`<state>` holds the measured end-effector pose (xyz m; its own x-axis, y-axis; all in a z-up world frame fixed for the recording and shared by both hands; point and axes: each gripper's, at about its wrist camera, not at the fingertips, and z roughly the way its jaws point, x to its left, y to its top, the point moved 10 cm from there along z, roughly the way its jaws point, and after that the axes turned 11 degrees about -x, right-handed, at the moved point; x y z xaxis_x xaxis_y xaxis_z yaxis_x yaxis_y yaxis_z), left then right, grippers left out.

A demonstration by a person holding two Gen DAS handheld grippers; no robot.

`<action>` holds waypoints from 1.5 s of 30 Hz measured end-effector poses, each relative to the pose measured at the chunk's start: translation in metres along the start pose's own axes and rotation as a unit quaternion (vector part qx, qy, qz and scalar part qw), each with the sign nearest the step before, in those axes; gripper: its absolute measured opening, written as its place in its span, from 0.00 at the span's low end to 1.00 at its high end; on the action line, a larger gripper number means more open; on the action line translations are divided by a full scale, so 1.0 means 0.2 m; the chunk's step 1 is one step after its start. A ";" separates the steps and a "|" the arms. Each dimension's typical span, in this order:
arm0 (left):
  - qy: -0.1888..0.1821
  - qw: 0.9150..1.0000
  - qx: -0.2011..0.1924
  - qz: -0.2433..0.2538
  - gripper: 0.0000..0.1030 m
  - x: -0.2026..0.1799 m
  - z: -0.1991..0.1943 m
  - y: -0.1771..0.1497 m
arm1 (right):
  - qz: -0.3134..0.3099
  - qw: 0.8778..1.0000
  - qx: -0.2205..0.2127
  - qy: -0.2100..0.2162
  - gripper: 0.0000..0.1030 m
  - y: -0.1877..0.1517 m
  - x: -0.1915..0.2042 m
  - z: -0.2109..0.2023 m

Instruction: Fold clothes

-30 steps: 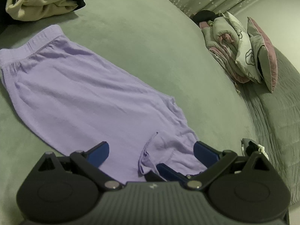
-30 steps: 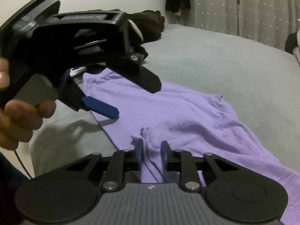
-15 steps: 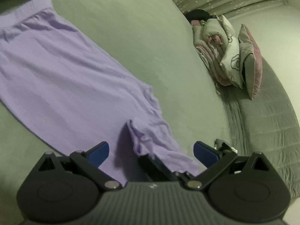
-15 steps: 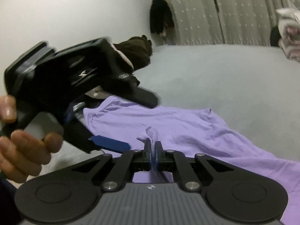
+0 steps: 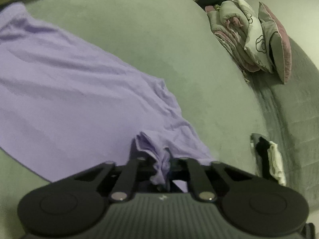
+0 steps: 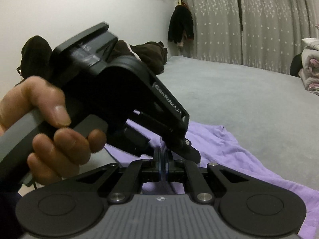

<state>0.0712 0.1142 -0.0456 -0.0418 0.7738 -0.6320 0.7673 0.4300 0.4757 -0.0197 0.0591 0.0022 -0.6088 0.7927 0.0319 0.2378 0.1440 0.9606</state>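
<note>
A lilac garment [image 5: 79, 103] lies spread across a grey bed [image 5: 139, 39], its near edge bunched and lifted. The left tool [image 5: 162, 163], gripped by a hand [image 6: 49, 123], is clamped on that bunched edge. Just beside it, the right tool [image 6: 163, 159] pinches the same fold. Folded bedding and pillows [image 5: 255, 39] are stacked at far right.

The garment [image 5: 65, 99] lies flat on the bed [image 5: 139, 29] — pillows [image 5: 259, 39] far right, a clothes pile [image 6: 147, 55] behind it.
</note>
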 end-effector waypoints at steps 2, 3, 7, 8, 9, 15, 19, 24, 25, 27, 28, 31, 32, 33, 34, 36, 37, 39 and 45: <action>0.003 1.000 -0.010 0.005 0.05 0.00 -0.02 0.02 | -0.002 1.000 0.001 -0.003 0.11 -0.01 -0.01 -0.02; 0.001 1.000 -0.015 0.008 0.05 0.01 -0.04 0.03 | 0.005 1.000 0.002 -0.006 0.19 -0.01 -0.03 -0.04; -0.002 0.999 -0.046 0.028 0.05 0.00 -0.11 0.10 | 0.033 0.999 0.003 -0.018 0.31 -0.01 -0.12 -0.12; -0.002 0.998 -0.055 0.035 0.05 -0.01 -0.13 0.12 | 0.040 0.999 0.004 -0.021 0.32 -0.01 -0.14 -0.14; -0.005 0.997 -0.060 0.037 0.05 -0.01 -0.15 0.14 | 0.057 0.998 0.003 -0.026 0.32 -0.01 -0.19 -0.17; -0.034 0.994 -0.088 0.052 0.05 -0.04 -0.25 0.20 | 0.145 0.986 -0.008 -0.080 0.32 0.02 -0.50 -0.26; -0.049 0.992 -0.093 0.066 0.05 -0.06 -0.29 0.22 | 0.152 0.987 0.004 -0.051 0.34 0.10 -0.62 -0.20; -0.052 0.991 -0.089 0.080 0.05 -0.07 -0.29 0.20 | 0.121 0.987 0.085 0.058 0.40 0.17 -0.62 0.07; -0.053 0.991 -0.089 0.083 0.05 -0.07 -0.29 0.19 | 0.109 0.986 0.102 0.077 0.40 0.17 -0.60 0.11; -0.058 0.991 -0.089 0.086 0.05 -0.07 -0.30 0.20 | 0.085 0.981 0.132 0.113 0.39 0.15 -0.57 0.21; -0.060 0.990 -0.088 0.088 0.05 -0.08 -0.30 0.20 | 0.075 0.979 0.141 0.124 0.39 0.14 -0.55 0.24; -0.066 0.989 -0.086 0.100 0.05 -0.09 -0.31 0.19 | 0.071 0.975 0.159 0.138 0.39 0.11 -0.55 0.29; -0.068 0.989 -0.084 0.105 0.05 -0.09 -0.31 0.19 | 0.077 0.972 0.166 0.151 0.39 0.10 -0.55 0.30; -0.069 0.988 -0.084 0.107 0.05 -0.09 -0.31 0.18 | 0.085 0.968 0.171 0.164 0.40 0.09 -0.55 0.32; -0.069 0.988 -0.083 0.108 0.05 -0.09 -0.31 0.18 | 0.091 0.963 0.176 0.180 0.40 0.07 -0.53 0.33; -0.068 0.988 -0.084 0.107 0.05 -0.09 -0.31 0.19 | 0.090 0.957 0.185 0.207 0.39 0.07 -0.50 0.35; -0.068 0.988 -0.085 0.106 0.05 -0.09 -0.31 0.20 | 0.083 0.956 0.187 0.211 0.39 0.06 -0.48 0.36; -0.069 0.988 -0.089 0.105 0.05 -0.09 -0.32 0.21 | 0.070 0.956 0.189 0.215 0.11 0.05 -0.44 0.36; -0.067 0.988 -0.099 0.097 0.05 -0.05 -0.36 0.25 | 0.028 0.964 0.163 0.209 0.05 0.14 -0.40 0.34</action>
<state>0.0642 0.1619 0.0281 0.1896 0.7880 -0.5858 0.6124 0.3715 0.6979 0.0870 0.0397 0.0084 -0.8241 0.5059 0.2547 0.4620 0.3402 0.8190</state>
